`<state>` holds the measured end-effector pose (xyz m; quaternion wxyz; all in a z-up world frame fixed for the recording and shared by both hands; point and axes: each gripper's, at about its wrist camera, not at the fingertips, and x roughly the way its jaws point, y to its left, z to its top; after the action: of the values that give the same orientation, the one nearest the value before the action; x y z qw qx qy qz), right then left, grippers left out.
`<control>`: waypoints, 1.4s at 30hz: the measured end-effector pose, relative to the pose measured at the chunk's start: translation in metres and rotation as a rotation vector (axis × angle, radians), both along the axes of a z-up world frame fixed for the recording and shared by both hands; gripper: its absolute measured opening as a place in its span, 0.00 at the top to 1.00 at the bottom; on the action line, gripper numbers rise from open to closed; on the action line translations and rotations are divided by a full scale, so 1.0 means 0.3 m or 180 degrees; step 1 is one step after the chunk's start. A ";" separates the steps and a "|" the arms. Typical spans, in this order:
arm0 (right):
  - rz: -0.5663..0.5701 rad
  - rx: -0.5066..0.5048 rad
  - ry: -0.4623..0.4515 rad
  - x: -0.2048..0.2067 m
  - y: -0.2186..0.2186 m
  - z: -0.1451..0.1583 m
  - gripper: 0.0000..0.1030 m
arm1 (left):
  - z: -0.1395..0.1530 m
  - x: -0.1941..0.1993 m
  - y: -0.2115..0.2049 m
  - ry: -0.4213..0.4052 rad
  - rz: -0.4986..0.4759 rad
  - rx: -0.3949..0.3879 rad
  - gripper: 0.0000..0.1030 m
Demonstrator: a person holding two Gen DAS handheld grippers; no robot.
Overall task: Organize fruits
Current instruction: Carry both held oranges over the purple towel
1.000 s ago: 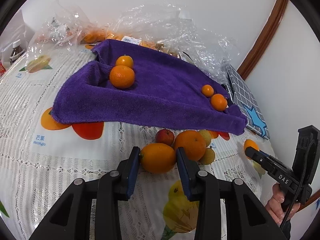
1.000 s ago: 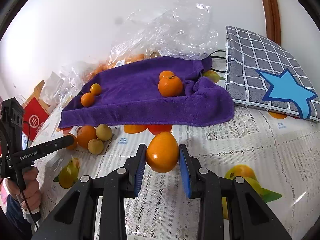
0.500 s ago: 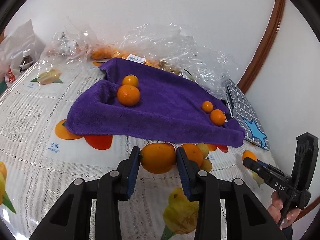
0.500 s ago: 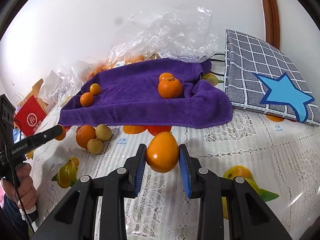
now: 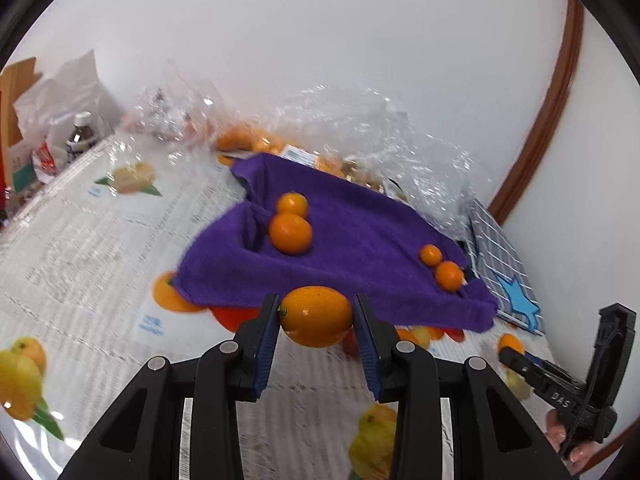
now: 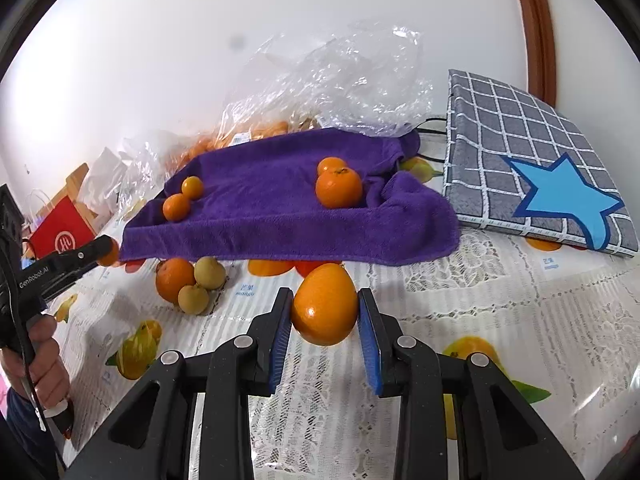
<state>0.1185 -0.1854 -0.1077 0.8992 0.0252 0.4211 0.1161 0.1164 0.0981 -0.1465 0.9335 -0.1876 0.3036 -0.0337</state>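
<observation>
Fruits are the matter here: each gripper carries one orange fruit, and four more already sit on the purple towel [image 6: 280, 216] ahead of the jaws.

The towel is the biggest risk. It lies rumpled and sloped, so a round fruit set down on it could roll off its near edge onto the worktop [image 6: 500, 312].

The left gripper [image 5: 316, 322] has its jaws nearly closed on a long orange [image 5: 316, 316], gripped end to end and lifted clear of the worktop. Pressed only at its tips, it could pivot or squirt out.

The right gripper [image 6: 324, 308] pinches a pointed orange [image 6: 325, 304] by its sides, low between the pads, so it may slip downward.

Smallest, the loose cluster [image 6: 190, 280] left of the right jaws could be knocked.
</observation>
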 end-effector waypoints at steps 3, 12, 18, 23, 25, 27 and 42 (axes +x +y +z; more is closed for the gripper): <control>0.0042 -0.0075 -0.0060 0.022 0.009 0.046 0.69 | 0.040 0.027 0.032 -0.0035 -0.0004 -0.0085 0.66; 0.0224 -0.0140 -0.0494 0.204 0.098 0.220 0.69 | 0.218 0.181 0.060 -0.0404 0.0038 -0.0049 0.66; 0.0273 -0.0101 -0.0396 0.338 0.153 0.168 0.69 | 0.199 0.287 0.059 -0.0458 0.0108 -0.0055 0.66; 0.0338 -0.0139 -0.0074 0.371 0.173 0.044 0.69 | 0.129 0.295 0.102 -0.0427 0.0108 -0.0202 0.66; 0.0371 -0.0188 0.0023 0.381 0.185 0.010 0.69 | 0.114 0.299 0.118 -0.0387 0.0165 -0.0206 0.66; 0.0363 -0.0115 0.0114 0.392 0.188 -0.018 0.69 | 0.097 0.311 0.132 -0.0325 0.0152 -0.0304 0.66; 0.0333 -0.0098 0.0364 0.417 0.191 -0.092 0.68 | 0.045 0.348 0.104 -0.0084 0.0008 -0.0356 0.66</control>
<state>0.2435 -0.1281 -0.1353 0.8667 -0.0042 0.4742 0.1548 0.2209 0.1295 -0.1330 0.9256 -0.2394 0.2887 -0.0519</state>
